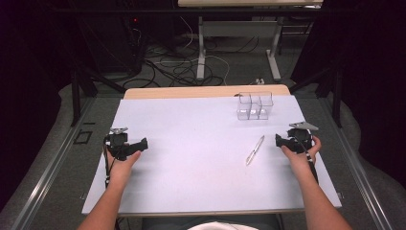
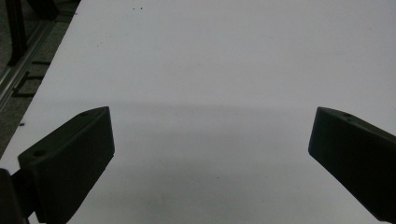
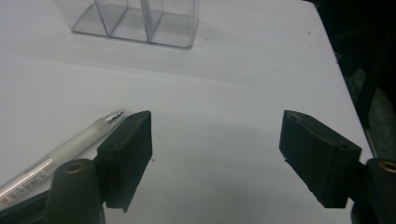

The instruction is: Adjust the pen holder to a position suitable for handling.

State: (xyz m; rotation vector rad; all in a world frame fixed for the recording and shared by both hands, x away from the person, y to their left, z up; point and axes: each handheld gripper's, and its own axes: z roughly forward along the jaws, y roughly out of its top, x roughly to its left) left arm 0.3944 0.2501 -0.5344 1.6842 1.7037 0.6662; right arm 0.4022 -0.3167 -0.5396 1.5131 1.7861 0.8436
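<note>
The right gripper (image 1: 279, 140) is spread wide with nothing between its jaws, just right of the pen (image 1: 254, 150) lying loose on the white table (image 1: 191, 158). The left gripper (image 1: 142, 144) is likewise spread, well apart at the left. Beyond the pen stands a clear compartmented organizer (image 1: 254, 106), seemingly empty.

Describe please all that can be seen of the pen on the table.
The pen is slim, with a frosted, see-through barrel, a metal tip and a printed label near its back end. It lies flat on the white table sheet, untouched, just left of the open right gripper, with its tip toward the clear organizer.
</note>
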